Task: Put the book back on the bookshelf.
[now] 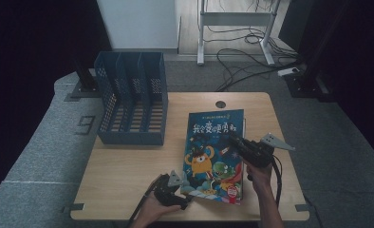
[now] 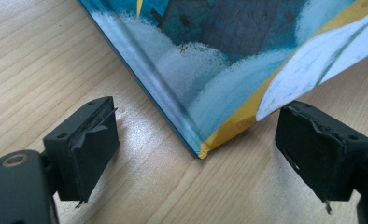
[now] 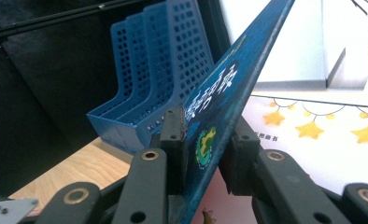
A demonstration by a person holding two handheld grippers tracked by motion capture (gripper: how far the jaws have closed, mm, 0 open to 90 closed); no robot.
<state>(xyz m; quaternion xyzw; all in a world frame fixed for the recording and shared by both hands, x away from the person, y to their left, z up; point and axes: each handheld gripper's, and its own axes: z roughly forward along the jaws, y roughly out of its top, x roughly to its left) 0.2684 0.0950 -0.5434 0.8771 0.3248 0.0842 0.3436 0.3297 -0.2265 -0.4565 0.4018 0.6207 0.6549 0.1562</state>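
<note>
A picture book (image 1: 213,156) with a blue cover and cartoon monsters lies on the wooden table (image 1: 128,166), right of centre. My right gripper (image 1: 236,139) is shut on the right edge of its front cover (image 3: 240,74), with the pads (image 3: 173,140) pressed on either side. The cover is raised off a white page with yellow stars (image 3: 313,140). My left gripper (image 1: 184,200) sits at the book's near left corner. In the left gripper view it (image 2: 198,137) stands open and low over the table, with the corner of the book (image 2: 205,140) between the jaws and not touching them.
A blue three-slot file rack (image 1: 133,97) stands at the table's back left, also seen behind the cover (image 3: 159,70). A round cable hole (image 1: 220,104) is near the far edge. Bare wood lies left of the book. Cables and a desk frame (image 1: 237,19) lie on the floor beyond.
</note>
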